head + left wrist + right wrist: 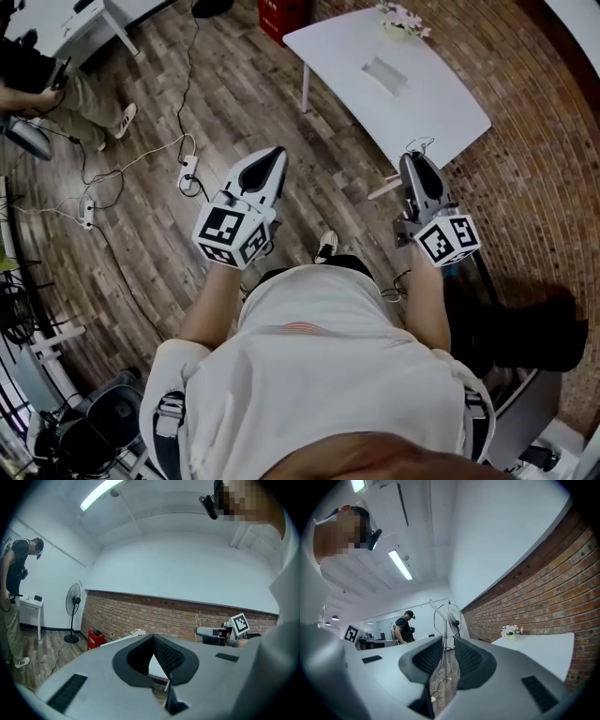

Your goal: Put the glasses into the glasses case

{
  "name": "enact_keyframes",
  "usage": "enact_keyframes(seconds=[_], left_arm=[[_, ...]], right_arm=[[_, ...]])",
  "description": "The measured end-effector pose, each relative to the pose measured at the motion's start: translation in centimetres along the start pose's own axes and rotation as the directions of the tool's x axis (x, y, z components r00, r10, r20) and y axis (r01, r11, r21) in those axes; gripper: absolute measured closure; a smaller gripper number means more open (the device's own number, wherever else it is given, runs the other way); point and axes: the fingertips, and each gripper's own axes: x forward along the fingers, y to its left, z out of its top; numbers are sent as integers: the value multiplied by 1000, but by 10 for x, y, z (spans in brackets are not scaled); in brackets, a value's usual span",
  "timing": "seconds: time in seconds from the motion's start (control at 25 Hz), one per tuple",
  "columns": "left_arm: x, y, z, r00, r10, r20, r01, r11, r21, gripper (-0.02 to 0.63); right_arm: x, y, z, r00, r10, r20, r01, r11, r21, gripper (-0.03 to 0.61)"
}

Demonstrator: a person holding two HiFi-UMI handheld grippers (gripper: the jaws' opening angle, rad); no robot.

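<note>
In the head view my right gripper [418, 161] is held level just short of the white table [441, 112], shut on the thin wire-framed glasses [419, 146]. In the right gripper view the glasses [440, 616] stand upright between the two pads of the right gripper [447, 644], the lens rim rising above the tips. A pale flat case [382, 75] lies on the table, farther out. My left gripper [272, 156] is level over the floor left of the table, its jaws meeting at the tip with nothing in them. In its own view the left gripper [153, 637] is shut, too.
A small vase of flowers [403, 21] stands at the table's far end. A power strip and cables [187, 171] lie on the wooden floor. A seated person [56, 84] is at the upper left; a red box [281, 14] and a brick wall are beyond. A floor fan [72, 603] stands by the wall.
</note>
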Motion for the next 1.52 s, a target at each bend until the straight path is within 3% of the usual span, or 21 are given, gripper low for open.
enact_keyframes(seconds=[0.48, 0.68, 0.88, 1.08, 1.32, 1.52], left_arm=[[161, -13, 9, 999, -28, -33, 29, 999, 22, 600], [215, -13, 17, 999, -48, -25, 49, 998, 25, 600], [261, -4, 21, 995, -89, -42, 90, 996, 15, 600], [308, 14, 29, 984, -173, -36, 173, 985, -6, 600], [362, 73, 39, 970, -237, -54, 236, 971, -20, 600], [405, 124, 49, 952, -292, -91, 297, 954, 43, 600]], right_arm=[[40, -160, 18, 998, -61, -19, 63, 995, 75, 443], [55, -209, 38, 996, -87, 24, 85, 994, 73, 443], [69, -235, 45, 993, -117, 35, 114, 991, 77, 443], [85, -265, 39, 978, -208, 31, 205, 976, 73, 443], [137, -279, 40, 950, -309, 32, 307, 950, 63, 443], [191, -283, 48, 925, -381, 19, 380, 925, 25, 443]])
